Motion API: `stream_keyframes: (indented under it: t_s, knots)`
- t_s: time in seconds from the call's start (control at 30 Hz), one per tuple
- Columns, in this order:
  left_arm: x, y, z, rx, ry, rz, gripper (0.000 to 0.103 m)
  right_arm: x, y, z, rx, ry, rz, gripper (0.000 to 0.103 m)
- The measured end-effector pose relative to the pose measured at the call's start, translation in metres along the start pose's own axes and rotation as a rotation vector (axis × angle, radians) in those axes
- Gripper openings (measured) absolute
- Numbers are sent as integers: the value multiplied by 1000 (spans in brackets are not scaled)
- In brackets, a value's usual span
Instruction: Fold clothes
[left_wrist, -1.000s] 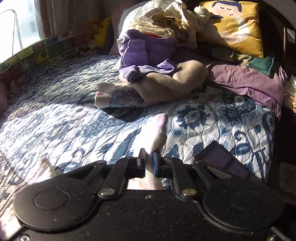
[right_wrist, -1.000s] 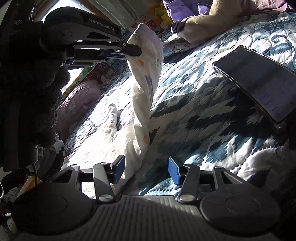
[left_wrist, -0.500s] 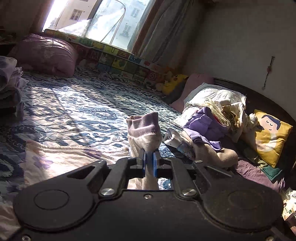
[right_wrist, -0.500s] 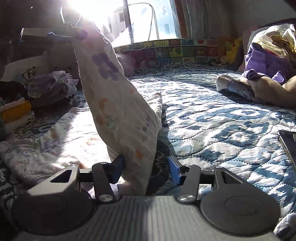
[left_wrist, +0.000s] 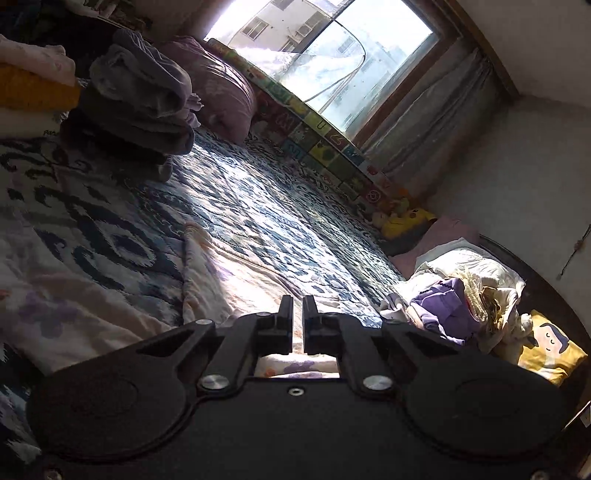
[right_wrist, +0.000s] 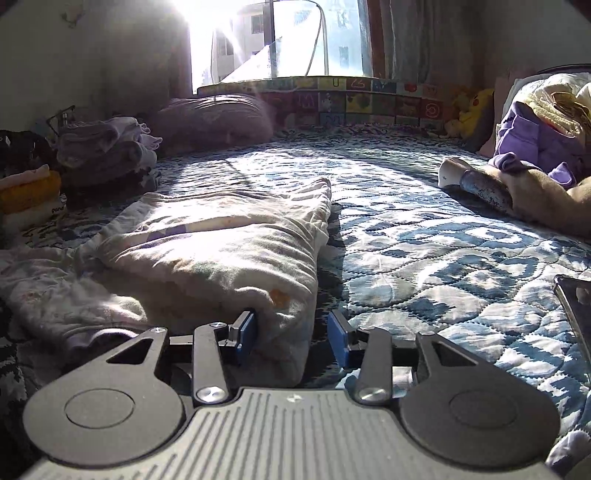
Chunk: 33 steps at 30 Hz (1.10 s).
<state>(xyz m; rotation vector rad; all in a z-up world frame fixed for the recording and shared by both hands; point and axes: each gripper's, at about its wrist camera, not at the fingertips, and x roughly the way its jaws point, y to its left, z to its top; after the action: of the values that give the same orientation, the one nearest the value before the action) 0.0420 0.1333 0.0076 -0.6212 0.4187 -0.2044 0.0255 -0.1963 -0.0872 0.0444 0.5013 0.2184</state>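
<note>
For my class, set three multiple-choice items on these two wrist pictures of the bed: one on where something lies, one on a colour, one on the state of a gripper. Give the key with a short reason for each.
1. Where does the floral garment lie?
A. Flat on the blue quilt
B. On the window ledge
C. On top of the stack of folded clothes

2. What colour are the pads of the right gripper?
A. Red
B. Blue
C. Yellow

3. How does the right gripper stand?
A. Shut on the phone
B. Out of view
C. Open, with the garment's near edge between its fingers

Key: 1 A, the garment is spread on the quilt, apart from the stack; 2 B, both pads show blue; 3 C, a wide gap shows between the fingers, with cloth in it but not clamped.
</note>
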Motion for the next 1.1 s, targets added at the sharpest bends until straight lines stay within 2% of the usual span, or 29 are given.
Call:
stream_keyframes:
  t_s: [0.03, 0.07, 0.1, 0.17, 0.37, 0.5, 0.53, 0.57, 0.63, 0.73, 0.8, 0.97, 1.1]
  knots:
    - [2, 3, -3, -11, 10, -2, 4, -1, -1, 0, 6, 3, 4, 43]
    - [7, 6, -5, -31, 21, 1, 9, -2, -1, -1, 10, 5, 8, 43]
    - [14, 10, -8, -58, 32, 11, 25, -3, -1, -1, 5, 4, 14, 43]
    - [29, 18, -13, -112, 55, 30, 47, -6, 0, -2, -4, 2, 26, 43]
    - [74, 41, -28, -274, 125, 87, 47, -5, 18, -11, -134, 3, 27, 44]
    - [101, 53, -38, -361, 166, 127, 45, -1, 15, -11, -136, 11, -2, 43]
    - [103, 50, -38, -347, 167, 138, 42, 0, 13, -11, -132, 14, -8, 43]
    - [105, 47, -39, -336, 164, 146, 33, 1, 12, -11, -122, 17, -8, 43]
    - [107, 42, -38, -323, 151, 144, 8, 2, 10, -11, -112, 19, -10, 43]
    - [97, 30, -33, -263, 118, 116, 6, 3, 10, -12, -112, 20, -11, 43]
    - [80, 18, -27, -198, 92, 86, 5, 3, 9, -12, -110, 23, -14, 43]
    - [27, -3, -17, -110, 38, 9, 5, 3, 6, -11, -92, 28, -27, 44]
    - [-4, -7, -24, -40, 31, 18, 5, 0, 5, -10, -85, 20, -20, 44]
